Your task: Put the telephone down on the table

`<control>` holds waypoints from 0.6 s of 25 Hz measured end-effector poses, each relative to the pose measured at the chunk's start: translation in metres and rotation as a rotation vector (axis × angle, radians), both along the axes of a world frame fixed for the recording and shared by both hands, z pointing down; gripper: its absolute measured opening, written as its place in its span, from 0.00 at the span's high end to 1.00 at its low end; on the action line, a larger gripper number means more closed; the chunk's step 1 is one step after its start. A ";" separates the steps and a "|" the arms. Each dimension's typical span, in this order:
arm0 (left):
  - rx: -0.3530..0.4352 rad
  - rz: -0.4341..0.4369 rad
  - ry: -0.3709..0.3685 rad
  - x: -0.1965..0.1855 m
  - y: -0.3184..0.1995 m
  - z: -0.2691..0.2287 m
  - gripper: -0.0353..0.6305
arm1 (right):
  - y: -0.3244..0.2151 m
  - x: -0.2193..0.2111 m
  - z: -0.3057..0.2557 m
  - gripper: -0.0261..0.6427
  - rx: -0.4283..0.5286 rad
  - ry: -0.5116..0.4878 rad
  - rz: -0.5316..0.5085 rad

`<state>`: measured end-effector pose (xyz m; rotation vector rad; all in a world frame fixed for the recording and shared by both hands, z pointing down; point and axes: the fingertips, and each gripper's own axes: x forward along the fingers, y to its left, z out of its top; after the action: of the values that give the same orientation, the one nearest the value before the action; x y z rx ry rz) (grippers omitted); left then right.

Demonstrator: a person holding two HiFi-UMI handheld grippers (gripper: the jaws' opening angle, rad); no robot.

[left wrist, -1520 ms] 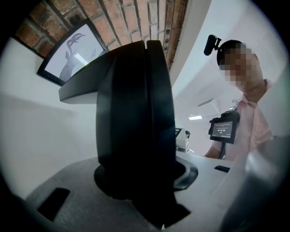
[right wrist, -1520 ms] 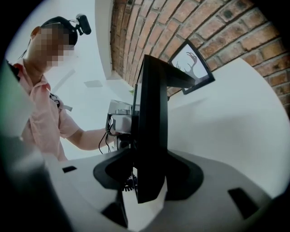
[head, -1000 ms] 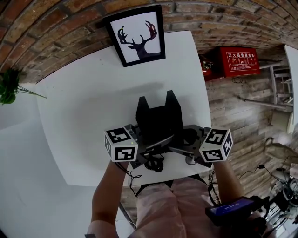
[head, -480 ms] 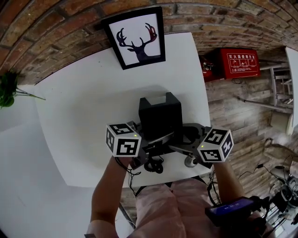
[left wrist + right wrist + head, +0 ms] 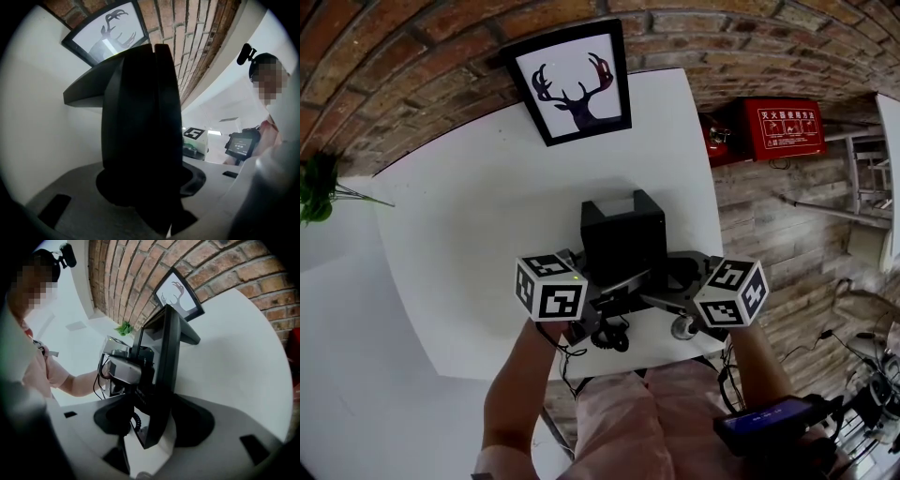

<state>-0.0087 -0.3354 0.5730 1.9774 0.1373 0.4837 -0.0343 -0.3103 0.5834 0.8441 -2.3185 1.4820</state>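
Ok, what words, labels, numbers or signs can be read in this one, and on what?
"灭火器使用方法", as best it reads: white heading on the red box by the plank wall; the smaller print below is too small.
Device screen at the person's waist: lit lines, too blurred to read.
Marker cubes: black-and-white squares, no letters.
Deer picture, telephone: no text visible.

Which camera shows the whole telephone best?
The head view: the black telephone appears nearly whole from above, over the white table. The left gripper view gives only a dark close-up silhouette; the right gripper view shows it edge-on, with its coiled cord.
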 end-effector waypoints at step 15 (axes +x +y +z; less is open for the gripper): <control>0.096 -0.029 -0.143 -0.004 0.000 0.009 0.36 | 0.002 -0.003 0.005 0.60 -0.016 0.040 -0.020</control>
<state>-0.0127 -0.3359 0.5821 2.0277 -0.0044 0.6204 -0.0374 -0.3081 0.5886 0.8360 -2.2767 1.4604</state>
